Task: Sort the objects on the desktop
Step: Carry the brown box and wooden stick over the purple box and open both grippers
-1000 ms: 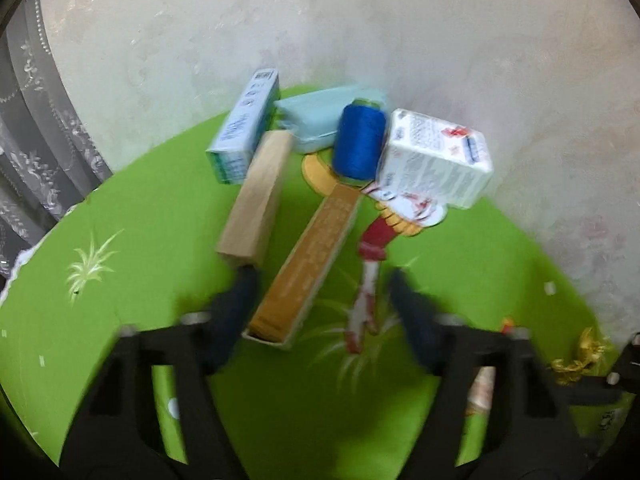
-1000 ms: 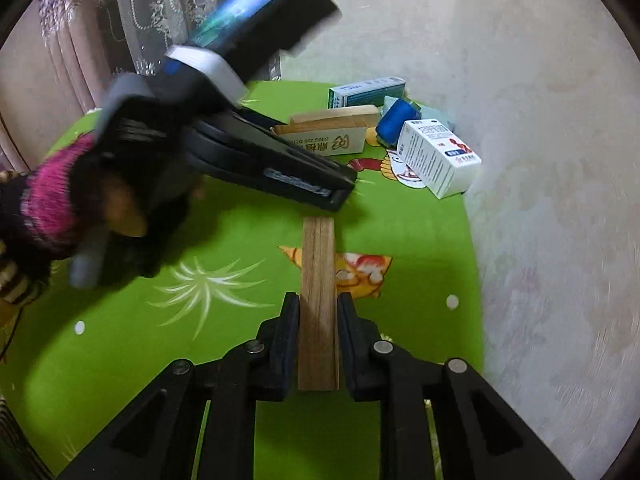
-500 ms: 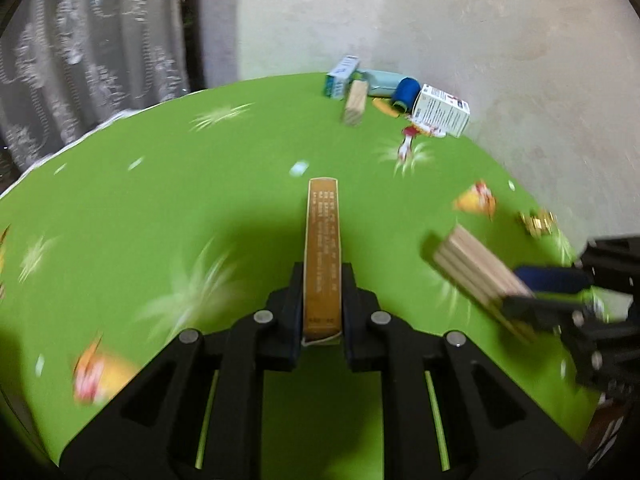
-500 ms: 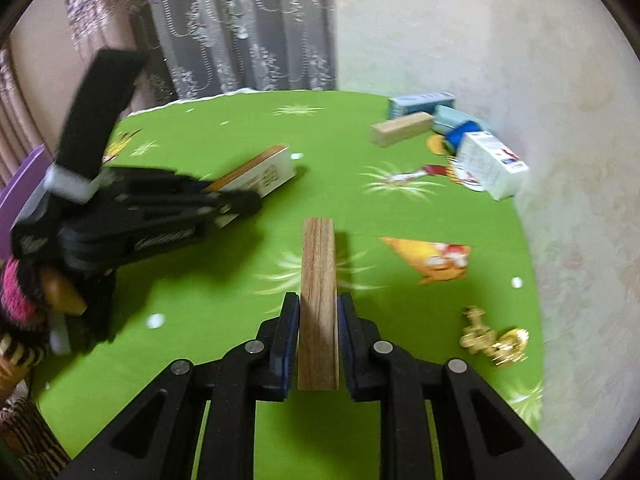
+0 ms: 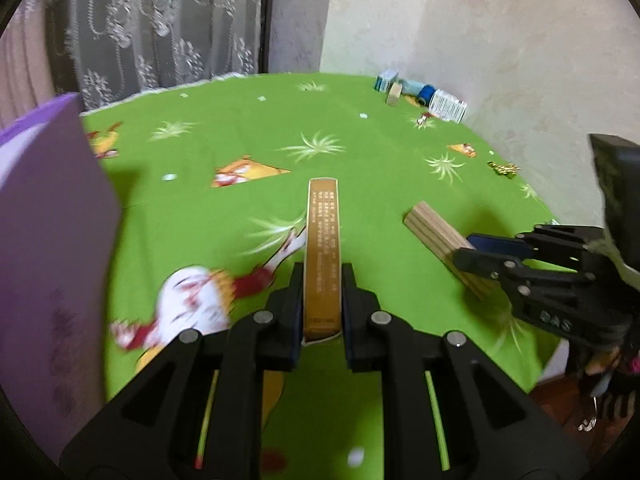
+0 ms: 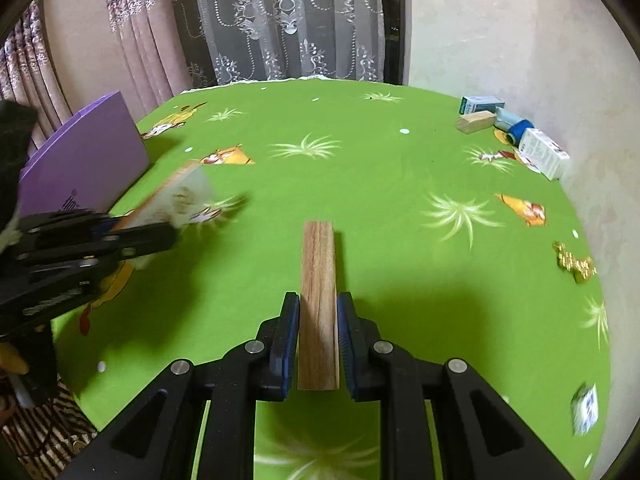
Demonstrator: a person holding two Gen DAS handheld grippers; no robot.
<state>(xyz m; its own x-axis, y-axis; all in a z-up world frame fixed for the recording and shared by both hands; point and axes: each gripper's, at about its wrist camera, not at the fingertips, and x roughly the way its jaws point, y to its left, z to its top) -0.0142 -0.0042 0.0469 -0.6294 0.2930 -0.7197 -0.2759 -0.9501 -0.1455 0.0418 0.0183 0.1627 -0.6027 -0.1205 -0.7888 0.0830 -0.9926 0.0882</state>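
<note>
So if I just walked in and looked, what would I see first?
Probably the bright green cartoon tablecloth spread over the whole table. Next, the two black grippers low at the front: the left gripper has its jaws shut on a long brown-and-gold cardboard box, and the right gripper is shut on a plain wooden block. A big purple box stands at the table's left edge.

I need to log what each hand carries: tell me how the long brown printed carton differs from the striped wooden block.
The long brown printed carton is cardboard with rows of small print; the striped wooden block is bare grained wood. The carton sits in the left gripper, the block in the right gripper. Both are long and narrow, clamped at one end and pointing forward over the green tablecloth.
</note>
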